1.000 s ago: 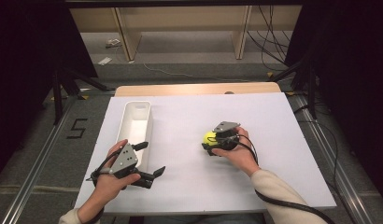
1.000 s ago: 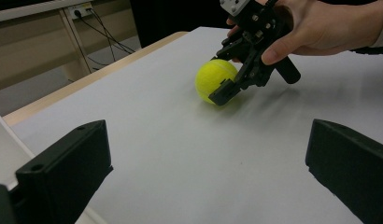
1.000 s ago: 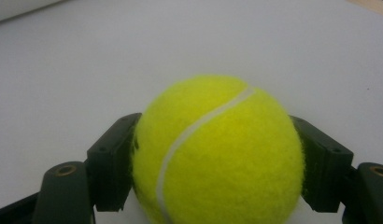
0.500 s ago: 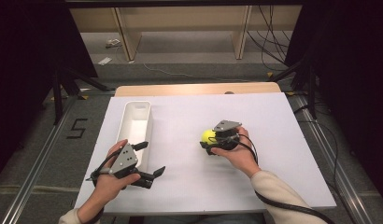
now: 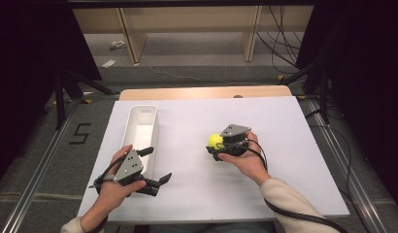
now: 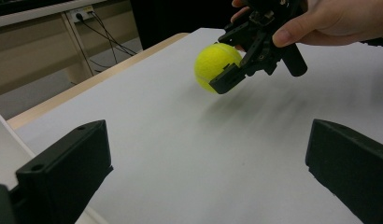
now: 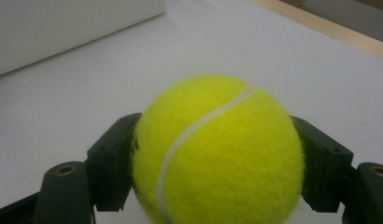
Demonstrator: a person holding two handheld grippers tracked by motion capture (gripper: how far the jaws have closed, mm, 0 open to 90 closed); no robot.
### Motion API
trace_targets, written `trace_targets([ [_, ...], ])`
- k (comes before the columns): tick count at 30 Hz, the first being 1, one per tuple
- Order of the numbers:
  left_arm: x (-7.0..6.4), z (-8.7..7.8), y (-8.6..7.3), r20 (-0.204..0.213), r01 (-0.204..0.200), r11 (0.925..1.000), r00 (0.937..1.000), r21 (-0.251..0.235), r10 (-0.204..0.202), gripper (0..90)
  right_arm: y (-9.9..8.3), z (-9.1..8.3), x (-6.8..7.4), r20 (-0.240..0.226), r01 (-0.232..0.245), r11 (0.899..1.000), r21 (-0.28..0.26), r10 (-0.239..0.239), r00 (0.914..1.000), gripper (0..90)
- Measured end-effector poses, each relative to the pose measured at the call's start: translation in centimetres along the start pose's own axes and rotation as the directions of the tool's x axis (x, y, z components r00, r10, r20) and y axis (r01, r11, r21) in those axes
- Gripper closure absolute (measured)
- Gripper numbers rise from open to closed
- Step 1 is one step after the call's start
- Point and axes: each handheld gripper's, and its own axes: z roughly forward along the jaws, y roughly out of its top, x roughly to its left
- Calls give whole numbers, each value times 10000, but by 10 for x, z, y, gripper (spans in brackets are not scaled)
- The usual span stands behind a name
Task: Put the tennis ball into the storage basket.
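the right gripper has its jaws closed on the ball, one jaw pressed to each side of it as the right gripper view shows. the ball sits near the middle of the table, at about 3 o'clock from the bin and well apart from it. whether it is touching the table or just above it is hard to tell. the left gripper rests with its jaws wide apart and nothing between them, at the bin's 6 o'clock end.

the likely step is carrying the ball toward the bin. to do it well, the person should keep the squeeze centred on the ball's widest part, lift clear before moving toward 9 o'clock, and release low inside the bin so the ball does not bounce out.
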Motion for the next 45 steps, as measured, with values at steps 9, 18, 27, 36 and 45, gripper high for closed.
trace_targets([
  [9,-1,1,0,-84,-141,9999,9999,71,142,0,4,-5,2,114,124,9998,-173,-122,9999,261],
  [18,-1,0,0,-89,-137,9999,9999,54,137,0,10,-5,3,107,281,9992,-296,-278,9996,261],
  [27,-2,0,1,-77,-135,9999,9999,36,135,0,15,-5,4,55,314,9984,-466,-311,9995,261],
  [36,-2,0,2,-78,-197,9998,9998,22,198,0,24,-6,6,-21,268,9969,-740,-271,9996,261],
  [45,-2,0,2,-89,-193,9998,9998,10,193,0,31,-5,10,-264,110,9956,-929,-135,9996,261],
])
